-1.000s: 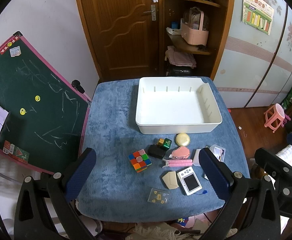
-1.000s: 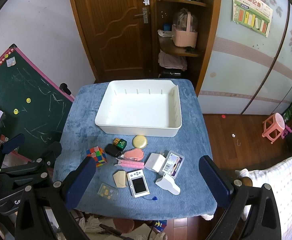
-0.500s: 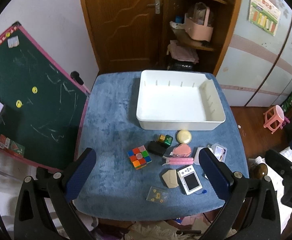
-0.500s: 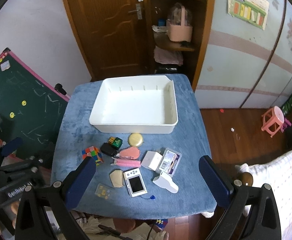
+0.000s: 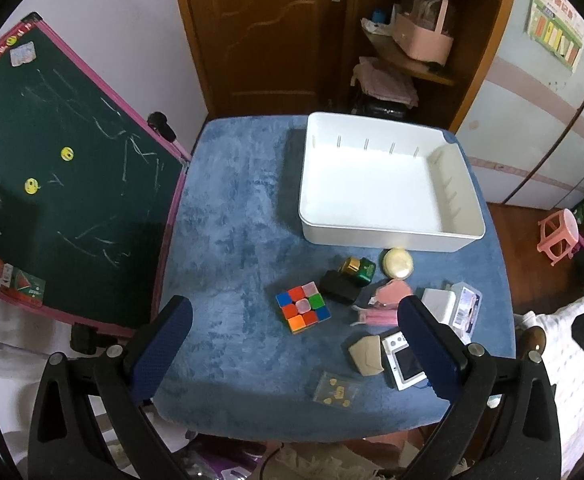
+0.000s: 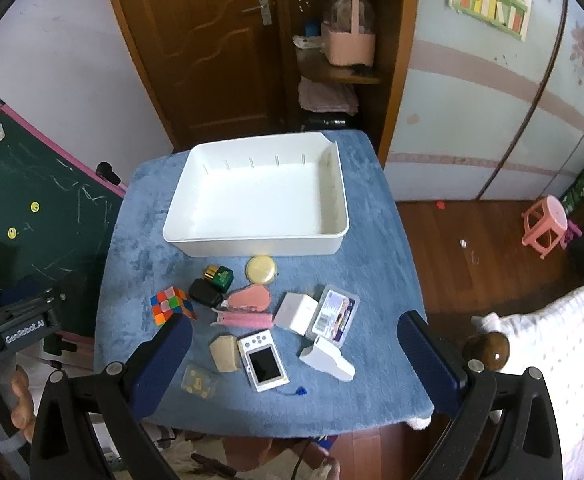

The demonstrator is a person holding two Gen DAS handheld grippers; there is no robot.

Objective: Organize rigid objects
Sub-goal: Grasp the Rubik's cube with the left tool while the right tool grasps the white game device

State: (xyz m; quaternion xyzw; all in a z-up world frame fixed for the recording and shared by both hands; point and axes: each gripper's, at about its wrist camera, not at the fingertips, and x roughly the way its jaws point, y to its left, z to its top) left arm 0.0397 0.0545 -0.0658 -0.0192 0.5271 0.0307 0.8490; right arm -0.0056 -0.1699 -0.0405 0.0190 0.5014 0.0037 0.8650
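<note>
An empty white tray (image 5: 388, 234) (image 6: 259, 246) sits at the far side of a blue-covered table (image 5: 227, 240) (image 6: 372, 264). In front of it lie several small objects: a colour cube (image 5: 303, 306) (image 6: 169, 305), a black case (image 5: 339, 289) (image 6: 205, 293), a green box (image 5: 359, 268) (image 6: 219, 275), a round cream tin (image 5: 398, 263) (image 6: 261, 269), a white camera (image 5: 403, 362) (image 6: 263, 361) and a white box (image 6: 296, 313). My left gripper (image 5: 296, 356) and right gripper (image 6: 294, 364) both hang open above the near edge, holding nothing.
A green chalkboard (image 5: 51, 184) (image 6: 31, 208) leans against the table's left side. Behind the table are a wooden door (image 5: 267, 32) and a shelf with a pink basket (image 6: 348, 46). A pink stool (image 6: 544, 224) stands on the floor at right.
Both grippers have drifted closer to the table and slightly down; the objects now look larger. Nothing on the table has moved.
</note>
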